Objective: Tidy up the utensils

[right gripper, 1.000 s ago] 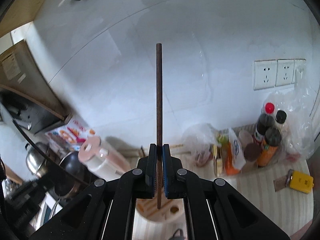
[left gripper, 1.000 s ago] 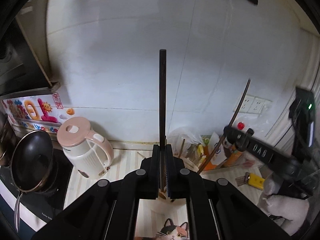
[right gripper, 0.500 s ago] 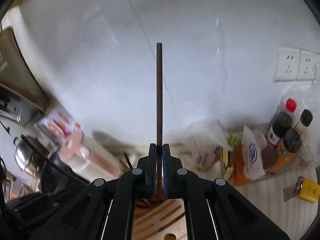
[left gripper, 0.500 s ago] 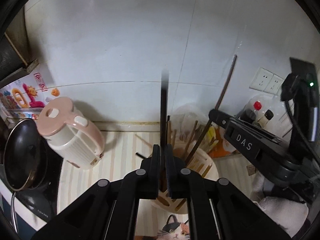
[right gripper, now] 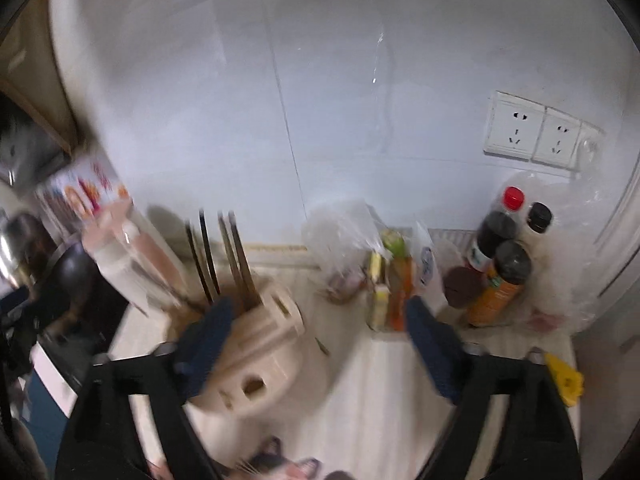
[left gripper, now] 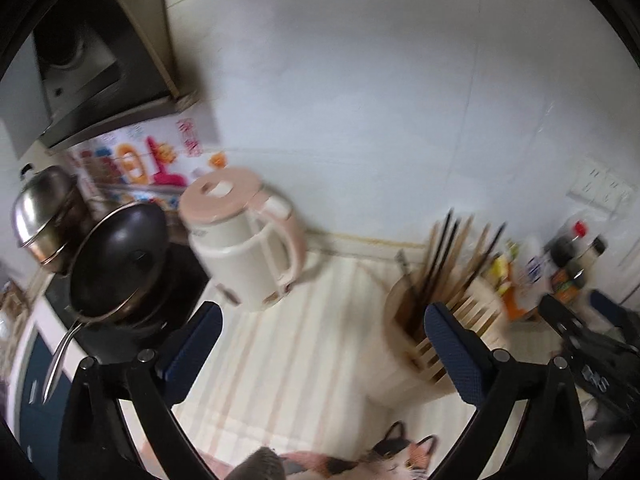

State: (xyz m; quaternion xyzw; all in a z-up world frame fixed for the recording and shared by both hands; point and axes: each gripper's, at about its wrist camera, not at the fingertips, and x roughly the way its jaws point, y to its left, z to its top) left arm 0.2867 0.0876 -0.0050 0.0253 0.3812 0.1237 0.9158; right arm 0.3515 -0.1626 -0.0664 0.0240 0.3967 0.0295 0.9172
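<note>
A cream utensil holder [left gripper: 408, 344] stands on the striped counter with several dark and wooden chopsticks [left gripper: 444, 256] upright in it. It also shows in the right wrist view [right gripper: 256, 360], with its chopsticks [right gripper: 224, 256]. My left gripper [left gripper: 322, 336] is open and empty, its right finger in front of the holder. My right gripper [right gripper: 316, 334] is open and empty, its left finger in front of the holder. Both views are blurred.
A pink and cream kettle [left gripper: 240, 248] stands left of the holder. A black pan [left gripper: 120, 260] and a steel pot [left gripper: 44, 212] sit on the stove at left. Sauce bottles [right gripper: 500, 272] and food packets [right gripper: 388, 280] stand by the wall sockets [right gripper: 532, 136]. A yellow object [right gripper: 564, 380] lies at right.
Both grippers have opened and let go of their chopsticks, which now stand in the holder. Both cameras have swung and pulled back from the holder.
</note>
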